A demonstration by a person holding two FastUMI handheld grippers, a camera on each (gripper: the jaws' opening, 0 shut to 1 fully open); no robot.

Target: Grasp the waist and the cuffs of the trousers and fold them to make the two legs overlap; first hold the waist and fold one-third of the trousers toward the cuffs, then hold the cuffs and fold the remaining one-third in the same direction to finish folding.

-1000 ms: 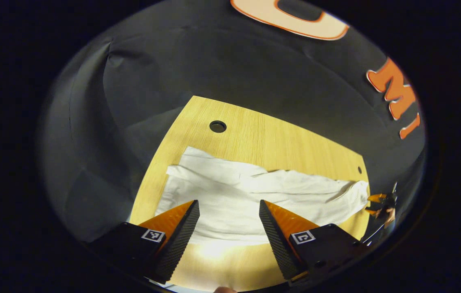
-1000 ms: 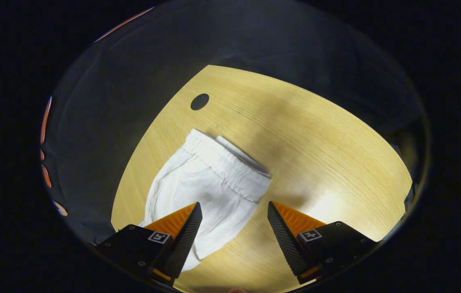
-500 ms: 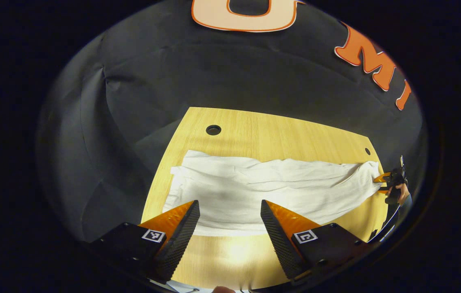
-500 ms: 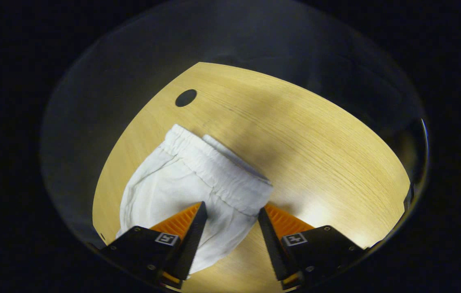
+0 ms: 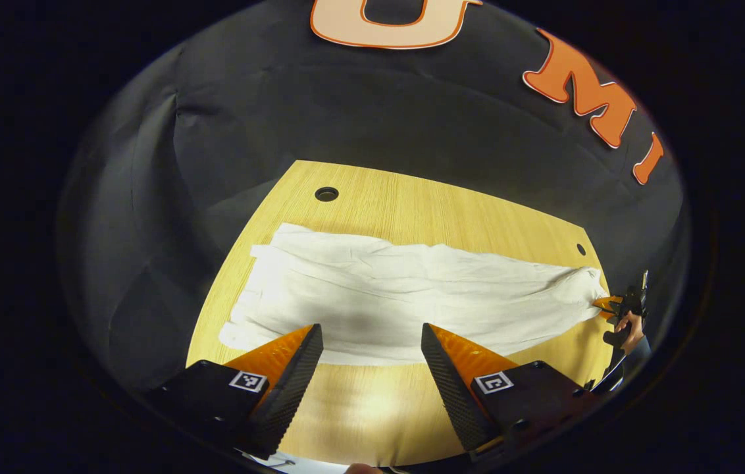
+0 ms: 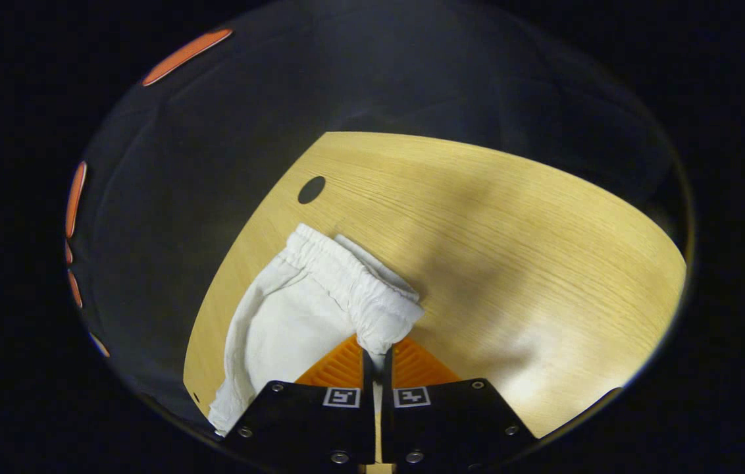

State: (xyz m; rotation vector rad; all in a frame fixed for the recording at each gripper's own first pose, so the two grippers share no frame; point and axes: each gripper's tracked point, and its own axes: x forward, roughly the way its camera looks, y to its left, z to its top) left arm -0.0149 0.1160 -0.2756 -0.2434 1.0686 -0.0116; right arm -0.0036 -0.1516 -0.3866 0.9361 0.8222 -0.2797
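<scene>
White trousers (image 5: pixel 399 296) lie stretched across the wooden table (image 5: pixel 425 210), cuffs at the left, waist at the far right. My left gripper (image 5: pixel 371 336) hovers open just short of the trousers' near edge, nothing between its fingers. In the right gripper view the elastic waist (image 6: pixel 346 276) bunches toward me, and my right gripper (image 6: pixel 378 352) is shut on the near corner of the waistband. In the left gripper view that same right gripper (image 5: pixel 609 304) and the hand holding it sit at the waist end.
Black cloth walls surround the table. A round cable hole (image 5: pixel 326 194) sits near the far left corner and a smaller hole (image 5: pixel 581 249) at the far right. Bare wood (image 6: pixel 530 250) lies right of the waist.
My right gripper closed from wide open onto the waistband corner. The trousers now lie stretched flatter and longer across the table. My left gripper stayed open, and its view shifted slightly.
</scene>
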